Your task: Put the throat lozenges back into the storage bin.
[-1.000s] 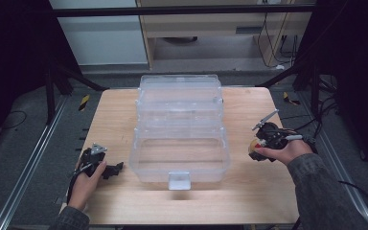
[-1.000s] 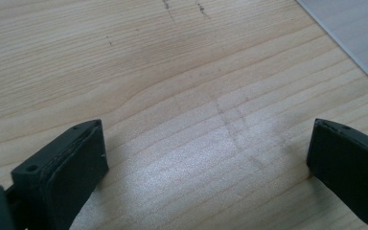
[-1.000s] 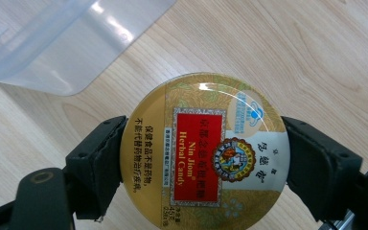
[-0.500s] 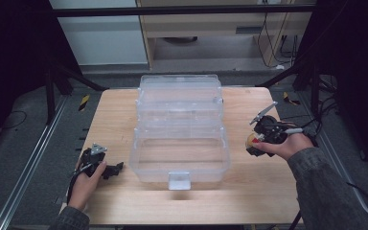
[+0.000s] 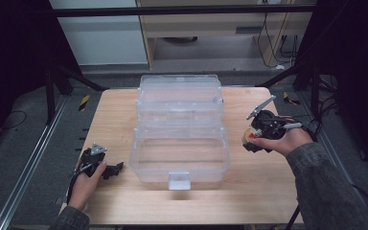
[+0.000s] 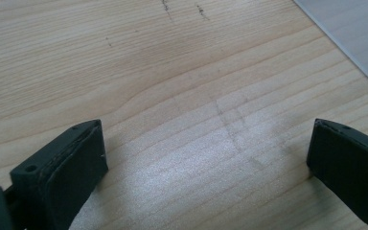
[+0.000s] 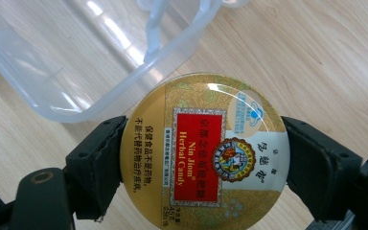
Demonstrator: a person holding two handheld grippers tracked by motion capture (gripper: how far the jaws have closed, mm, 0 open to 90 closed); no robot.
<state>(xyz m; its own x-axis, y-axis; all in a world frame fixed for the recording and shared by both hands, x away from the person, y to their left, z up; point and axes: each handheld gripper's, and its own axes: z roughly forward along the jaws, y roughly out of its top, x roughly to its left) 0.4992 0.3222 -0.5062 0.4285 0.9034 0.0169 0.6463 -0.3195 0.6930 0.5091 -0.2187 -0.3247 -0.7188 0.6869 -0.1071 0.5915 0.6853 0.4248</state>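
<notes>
The right gripper (image 5: 255,139) holds a round herbal candy tin (image 7: 203,153) edge-on between its two jaws. In the right gripper view the jaws stand wide, and each pad presses on an opposite side of the tin's rim; the gold lid with its red label faces the camera. The grip appears secure, with the tin centred between the pads.

In the high view the tin (image 5: 249,138) is in the air just to the right of the clear plastic storage box (image 5: 179,132), which stands open in the middle of the wooden table (image 5: 115,115). The box is a tiered organiser: its upper trays are stepped back toward the far edge, and the lower compartment is exposed at the near side. All visible compartments look empty. In the right gripper view a rounded corner of the box (image 7: 76,72) lies just beyond the tin.

The left gripper (image 5: 106,170) rests on the table at the near left, just beside the box. Its jaws stand wide apart with nothing but bare wood (image 6: 196,96) between them.

Status, as judged: pick-up of the tin is complete. Remaining steps are carrying it over the box wall, lowering it into a compartment and releasing it. Closing of the box, if required, is also not yet done.
</notes>
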